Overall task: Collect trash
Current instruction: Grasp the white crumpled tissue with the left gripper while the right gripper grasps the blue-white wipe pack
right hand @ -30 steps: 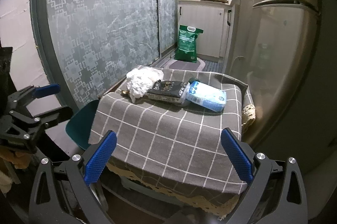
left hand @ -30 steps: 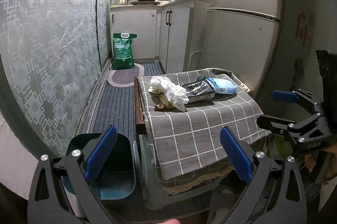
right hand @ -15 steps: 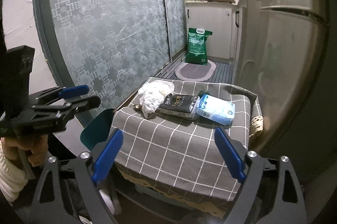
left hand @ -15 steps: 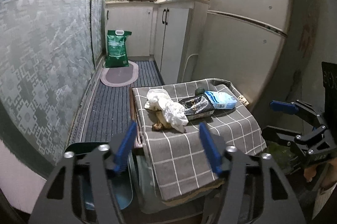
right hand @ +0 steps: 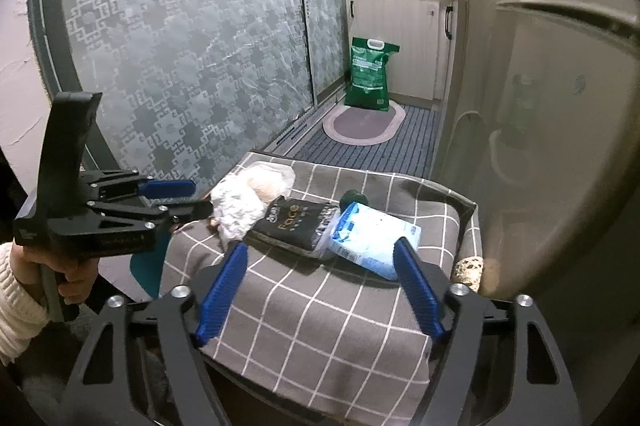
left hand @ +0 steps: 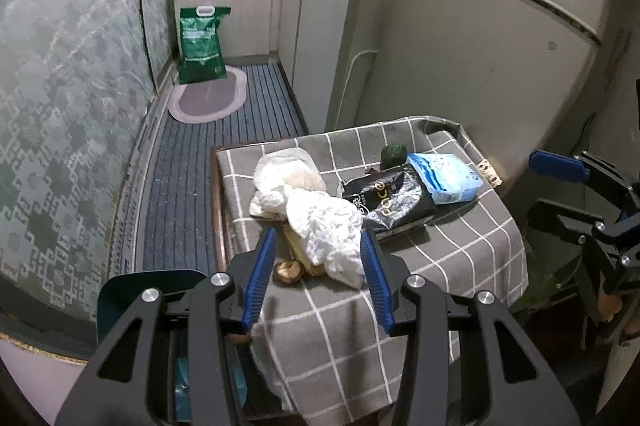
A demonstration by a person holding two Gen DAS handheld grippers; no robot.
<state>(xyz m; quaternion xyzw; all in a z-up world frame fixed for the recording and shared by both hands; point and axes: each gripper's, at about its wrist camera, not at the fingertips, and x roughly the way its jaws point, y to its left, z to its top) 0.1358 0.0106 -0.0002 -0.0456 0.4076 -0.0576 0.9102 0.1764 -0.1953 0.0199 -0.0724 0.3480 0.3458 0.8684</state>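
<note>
the left gripper [left hand: 318, 268] has its jaws half narrowed, having just been closing, and the crumpled white plastic bag [left hand: 320, 222] lies between the blue pads without being pressed (a small gap shows on each side). a brown scrap [left hand: 287, 271] sits just below the bag, between the same pads. the right gripper [right hand: 320, 290] has jaws fairly wide, also just closing, and nothing is clamped; the light blue tissue pack [right hand: 370, 236] lies just above and between its pads, in the centre of the right wrist frame. beside that pack to the left is the black packet [right hand: 294, 224], overlapping it, and the white bag lies further left again. a dark green lump [left hand: 393, 155] rests behind the packets. all of this sits on the grey checked cloth [left hand: 460, 246] covering the counter. a teal bin [left hand: 140, 290] stands at lower left of the left wrist frame, beside the counter. a green sack [left hand: 201, 46] leans by the cabinets at upper left.
</note>
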